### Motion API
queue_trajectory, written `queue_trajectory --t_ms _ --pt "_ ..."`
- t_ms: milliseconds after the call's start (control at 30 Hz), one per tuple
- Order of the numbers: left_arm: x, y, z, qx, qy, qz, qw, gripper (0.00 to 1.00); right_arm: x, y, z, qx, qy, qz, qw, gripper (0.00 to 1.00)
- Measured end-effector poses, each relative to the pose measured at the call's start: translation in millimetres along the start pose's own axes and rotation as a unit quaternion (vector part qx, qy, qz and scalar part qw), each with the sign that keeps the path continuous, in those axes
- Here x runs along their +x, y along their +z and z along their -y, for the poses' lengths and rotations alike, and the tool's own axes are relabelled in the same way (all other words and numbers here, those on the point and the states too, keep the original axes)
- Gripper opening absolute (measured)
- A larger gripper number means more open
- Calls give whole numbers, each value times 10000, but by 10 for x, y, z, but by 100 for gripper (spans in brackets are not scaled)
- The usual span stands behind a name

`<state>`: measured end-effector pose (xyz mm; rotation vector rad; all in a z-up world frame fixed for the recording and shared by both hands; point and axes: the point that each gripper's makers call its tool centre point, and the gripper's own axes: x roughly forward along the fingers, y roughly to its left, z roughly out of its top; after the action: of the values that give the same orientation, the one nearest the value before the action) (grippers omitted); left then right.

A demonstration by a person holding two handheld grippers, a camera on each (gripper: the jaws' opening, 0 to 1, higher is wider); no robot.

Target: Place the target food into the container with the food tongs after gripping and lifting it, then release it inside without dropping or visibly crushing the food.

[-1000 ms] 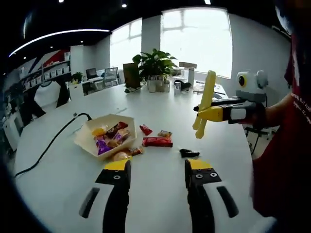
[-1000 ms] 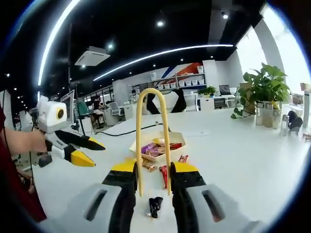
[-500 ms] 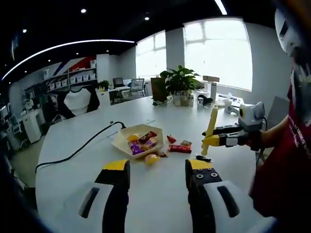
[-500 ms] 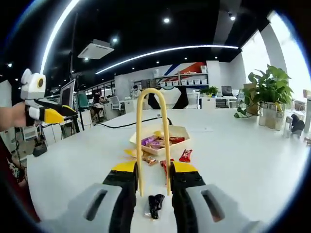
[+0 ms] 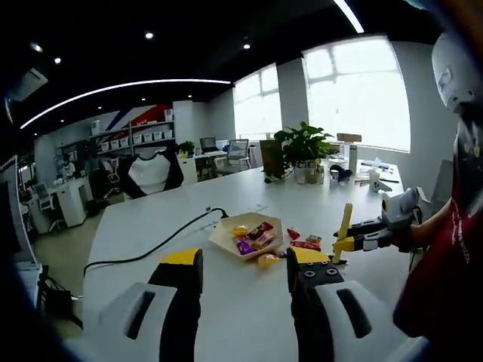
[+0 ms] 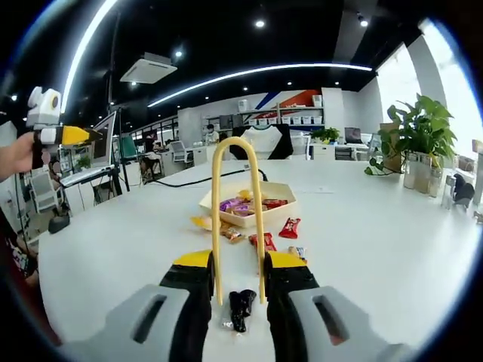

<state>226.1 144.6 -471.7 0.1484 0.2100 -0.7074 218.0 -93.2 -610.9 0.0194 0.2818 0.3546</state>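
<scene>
Two grippers are working apart now: the left gripper [image 5: 244, 275], jaws spread and empty, has been pulling up and back from the table [image 6: 377, 226], while the right gripper [image 6: 238, 273] is staying clamped on the yellow food tongs [image 6: 236, 204]. Loose snacks [image 6: 272, 234] are lying near the table's middle, just beside the container [image 6: 245, 211], with a black-wrapped piece [image 6: 239, 308] nearest the tongs. No food is being gripped yet.

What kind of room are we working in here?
Most likely an open-plan office: a long white table, desks with monitors, wall shelves of boxes and a potted plant by the windows.
</scene>
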Motion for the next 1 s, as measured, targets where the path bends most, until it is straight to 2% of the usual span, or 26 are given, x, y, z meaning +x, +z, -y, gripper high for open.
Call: queue_trajectory --t_ms 300,533,767,933,1000 --pt "-86 73 -34 88 107 66 9999 47 19 -121 -15 -86 -4 -126 9999 23" --pt "-109 55 -42 153 128 7 9998 47 13 -128 -42 -401 8 -123 9991 21" --pt "-113 64 -37 179 125 25 9998 47 2 -117 -45 -526 19 -358 9980 14" --pt "-121 53 -38 155 132 18 9998 47 -27 -81 -18 -488 41 -411 9980 14" --pt "-123 50 -37 140 133 24 9998 46 -34 -31 5 -327 20 -358 9988 14"
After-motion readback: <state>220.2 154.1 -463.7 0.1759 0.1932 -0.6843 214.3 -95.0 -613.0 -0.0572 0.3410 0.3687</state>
